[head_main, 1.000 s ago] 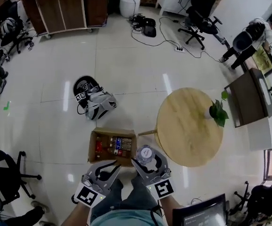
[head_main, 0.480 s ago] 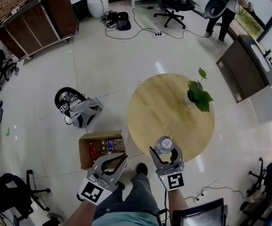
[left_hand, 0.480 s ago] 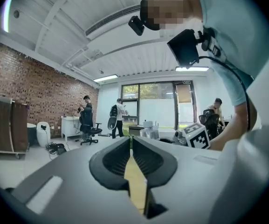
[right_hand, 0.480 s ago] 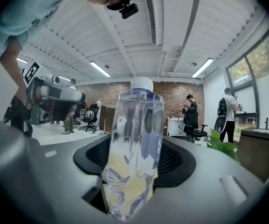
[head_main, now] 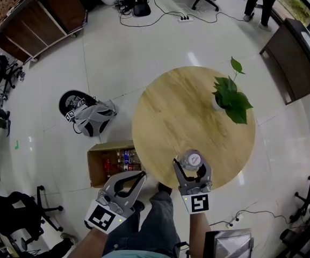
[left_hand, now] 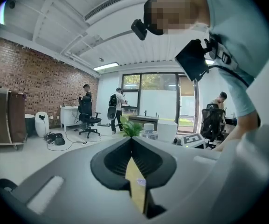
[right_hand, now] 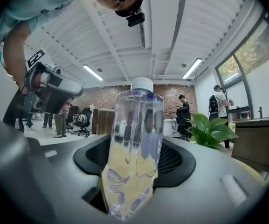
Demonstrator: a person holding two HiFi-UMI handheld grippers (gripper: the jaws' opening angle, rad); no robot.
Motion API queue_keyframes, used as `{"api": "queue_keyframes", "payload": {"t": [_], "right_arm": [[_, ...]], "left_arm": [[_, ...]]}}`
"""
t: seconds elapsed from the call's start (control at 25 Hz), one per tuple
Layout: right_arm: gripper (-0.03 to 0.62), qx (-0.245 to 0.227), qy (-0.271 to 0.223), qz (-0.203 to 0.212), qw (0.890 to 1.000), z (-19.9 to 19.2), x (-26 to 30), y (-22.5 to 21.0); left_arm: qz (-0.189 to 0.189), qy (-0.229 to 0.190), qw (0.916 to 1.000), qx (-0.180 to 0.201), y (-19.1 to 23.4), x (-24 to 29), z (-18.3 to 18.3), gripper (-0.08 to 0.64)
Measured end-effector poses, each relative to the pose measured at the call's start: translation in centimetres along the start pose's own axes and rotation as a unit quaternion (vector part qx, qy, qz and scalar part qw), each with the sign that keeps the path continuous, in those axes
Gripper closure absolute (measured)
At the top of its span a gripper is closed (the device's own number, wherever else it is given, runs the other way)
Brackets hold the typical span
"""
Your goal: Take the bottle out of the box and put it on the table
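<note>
Glossy pale floor tiles surround a round table (head_main: 165, 112) of light, smooth wood grain, which serves as reference.

Right gripper (head_main: 191, 163): jaws spread wide and clamped on the bottle (head_main: 191, 158), which stands upright over the table's near edge. Contact between base and top cannot be confirmed.

Left gripper (head_main: 140, 176): jaws together, nothing held, just off the table's near-left rim.

Cardboard box (head_main: 91, 168): on the floor left of the table, other bottles inside.

Potted plant (head_main: 230, 95): at the table's far-right side, well apart from the bottle.

Recommendation: lower vertically onto bare wood, a little inward from the rim. Confirm the base sits flat before releasing.

Materials: the bottle is clear, thin-walled plastic with a white cap and moulded dimples near the base, likely light and easily tipped. The jaw pads are dark and ribbed.
</note>
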State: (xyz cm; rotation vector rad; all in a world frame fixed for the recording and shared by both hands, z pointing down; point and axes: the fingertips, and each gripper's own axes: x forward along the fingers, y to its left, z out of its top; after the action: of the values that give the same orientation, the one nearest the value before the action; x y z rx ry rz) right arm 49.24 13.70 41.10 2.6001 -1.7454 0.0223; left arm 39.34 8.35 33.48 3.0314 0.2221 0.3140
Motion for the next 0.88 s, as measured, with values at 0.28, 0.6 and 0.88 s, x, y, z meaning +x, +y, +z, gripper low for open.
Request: {"api": "queue_keyframes", "payload": {"t": [0.28, 0.6, 0.88], "right_arm": [[0.314, -0.002, -0.018, -0.008, 1.000, -1.7, 0.9, -0.9], [0.290, -0.055, -0.002, 0.016, 0.998, -3.5, 0.7, 0.4], [0.259, -0.093, 0.043, 0.021, 0.994, -4.0, 1.0, 0.2]], "left_arm": [[-0.003, 0.031, 0.9995, 0.004, -0.2, 0.9, -2.6, 0.549], [-0.011, 0.038, 0.9992, 0.010, -1.1, 1.0, -2.7, 0.549], [-0.019, 0.034, 0.9991, 0.017, -2.0, 0.5, -1.7, 0.549]]}}
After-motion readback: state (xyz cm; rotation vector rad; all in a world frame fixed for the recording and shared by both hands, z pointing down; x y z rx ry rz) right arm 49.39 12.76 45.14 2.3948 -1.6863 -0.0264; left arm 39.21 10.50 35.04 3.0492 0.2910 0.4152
